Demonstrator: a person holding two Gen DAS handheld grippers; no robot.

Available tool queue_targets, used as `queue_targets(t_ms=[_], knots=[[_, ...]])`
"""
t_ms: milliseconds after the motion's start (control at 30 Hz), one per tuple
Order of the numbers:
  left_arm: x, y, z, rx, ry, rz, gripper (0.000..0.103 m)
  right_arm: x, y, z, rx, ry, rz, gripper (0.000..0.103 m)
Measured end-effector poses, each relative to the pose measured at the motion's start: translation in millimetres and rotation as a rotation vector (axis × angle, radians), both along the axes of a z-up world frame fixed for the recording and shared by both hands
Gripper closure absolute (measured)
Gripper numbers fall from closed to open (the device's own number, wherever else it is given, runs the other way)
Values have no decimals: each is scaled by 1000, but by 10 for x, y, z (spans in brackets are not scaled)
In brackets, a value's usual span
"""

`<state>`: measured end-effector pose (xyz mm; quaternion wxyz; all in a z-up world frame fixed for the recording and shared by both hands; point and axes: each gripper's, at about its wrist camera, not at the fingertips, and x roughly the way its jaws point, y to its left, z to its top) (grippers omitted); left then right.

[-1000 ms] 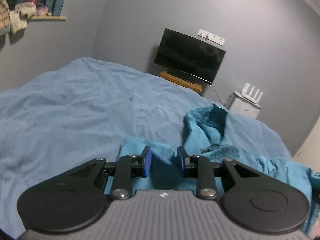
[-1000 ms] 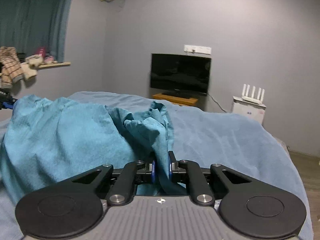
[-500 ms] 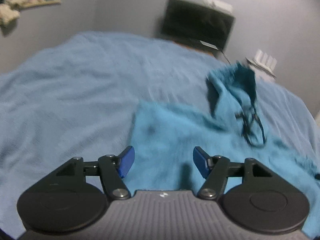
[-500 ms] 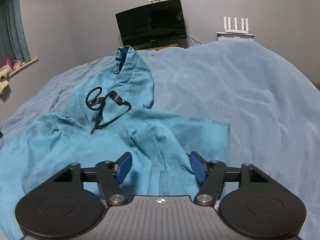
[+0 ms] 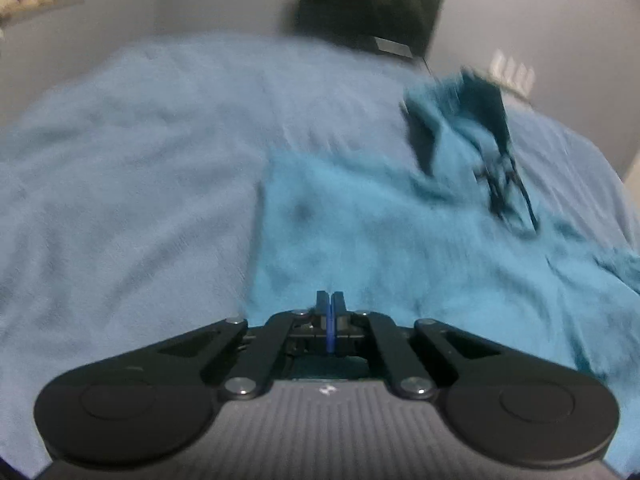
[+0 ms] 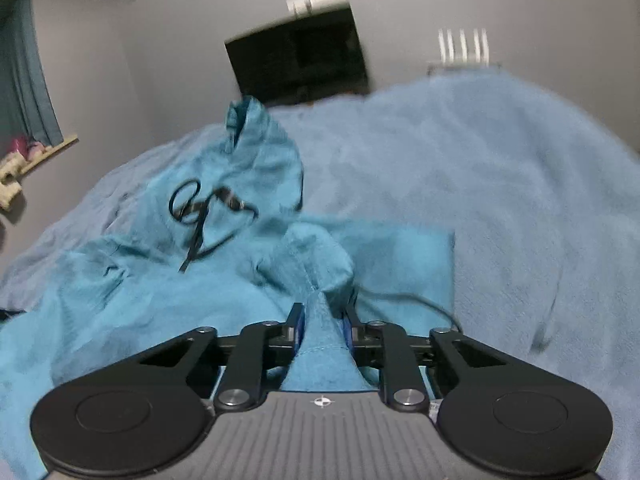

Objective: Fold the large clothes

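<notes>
A teal hoodie (image 5: pixel 380 220) lies spread on the bed, its hood (image 5: pixel 464 120) and dark drawstring (image 5: pixel 508 196) toward the far right. In the right wrist view the hoodie (image 6: pixel 152 292) shows with its hood (image 6: pixel 260 160) and drawstring (image 6: pixel 196 208) at the far left. My left gripper (image 5: pixel 331 304) is shut, pads together, low over the hoodie's near edge; I cannot tell whether cloth is between them. My right gripper (image 6: pixel 322 320) is shut on a bunched fold of the hoodie (image 6: pixel 320 320).
The bed is covered by a light blue blanket (image 5: pixel 120 160), also in the right wrist view (image 6: pixel 500 200). A black TV (image 6: pixel 296 64) stands by the far wall, a white router (image 6: pixel 464 46) to its right. A shelf with items (image 6: pixel 24 160) is at left.
Both grippers were open half a second ago and have shut. The right one has closed on a fold of the hoodie. The left has dropped closer to the hoodie's edge.
</notes>
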<state>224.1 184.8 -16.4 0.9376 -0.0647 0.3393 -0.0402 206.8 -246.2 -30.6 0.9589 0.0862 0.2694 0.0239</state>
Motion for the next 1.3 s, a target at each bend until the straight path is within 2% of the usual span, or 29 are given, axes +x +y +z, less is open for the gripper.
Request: queue_targets(t_ms=[100, 133, 167, 200, 233, 300, 367, 400, 433, 500, 567, 700, 767, 833, 867, 900, 933, 1000, 1033, 1100, 1133, 1167, 1233, 1267, 1300], knots=[[-100, 3, 209, 55, -160, 83, 103, -111, 174, 179, -125, -154, -2, 90], [-97, 20, 235, 35, -171, 83, 103, -111, 213, 223, -144, -196, -6, 90], [-55, 37, 223, -1, -134, 63, 103, -107, 229, 250, -149, -217, -5, 90], [15, 55, 157, -51, -65, 33, 103, -78, 233, 258, -153, -211, -3, 91], [45, 59, 93, -74, -32, 18, 103, -25, 238, 230, -154, -189, 0, 91], [91, 41, -32, -69, 23, -2, 103, 43, 212, 144, -129, -148, -5, 91], [144, 5, -130, -37, 40, -8, 95, 72, 155, 60, -97, -107, -14, 91], [177, -16, -153, -31, 40, -11, 75, 85, 124, 25, -78, -93, -19, 90], [224, -31, -173, -23, 37, -11, 43, 111, 83, -7, -48, -81, -25, 90], [274, -31, -186, -15, 19, -12, 18, 122, 10, -46, 12, -65, -35, 89], [327, -40, -202, -25, 7, -32, 18, 101, -31, -90, 43, -58, -44, 88], [441, -78, -323, -71, 35, -102, 19, 81, -34, -144, 37, -44, -40, 85], [416, -73, -384, -78, 50, -112, 24, 26, -51, -163, 31, -38, -42, 84], [407, -72, -416, -132, 84, -156, 71, 20, -46, -177, 25, -33, -43, 84], [397, -82, -397, -132, 92, -155, 79, 24, -42, -177, 22, -33, -44, 84], [360, -103, -339, -115, 80, -154, 93, 23, -38, -170, 19, -34, -44, 84], [334, -127, -279, -97, 65, -160, 98, 8, -41, -157, 18, -36, -42, 84], [293, -156, -130, -66, 14, -132, 99, -14, -21, -122, 6, -50, -40, 88], [267, -139, -60, -76, -23, -113, 100, -27, -6, -97, 0, -68, -41, 90], [196, -114, 96, -102, -125, -88, 100, -71, 56, -4, -32, -146, -50, 94], [163, -135, 158, -90, -168, -71, 100, -95, 87, 49, -57, -185, -54, 95], [145, -182, 199, -61, -202, -57, 100, -121, 124, 115, -85, -235, -64, 95], [135, -322, 209, 62, -253, -29, 99, -142, 162, 208, -119, -312, -88, 95], [163, -354, 165, 92, -241, -10, 99, -122, 176, 219, -138, -322, -111, 91], [216, -369, 85, 97, -210, 9, 98, -76, 190, 198, -160, -310, -126, 83]])
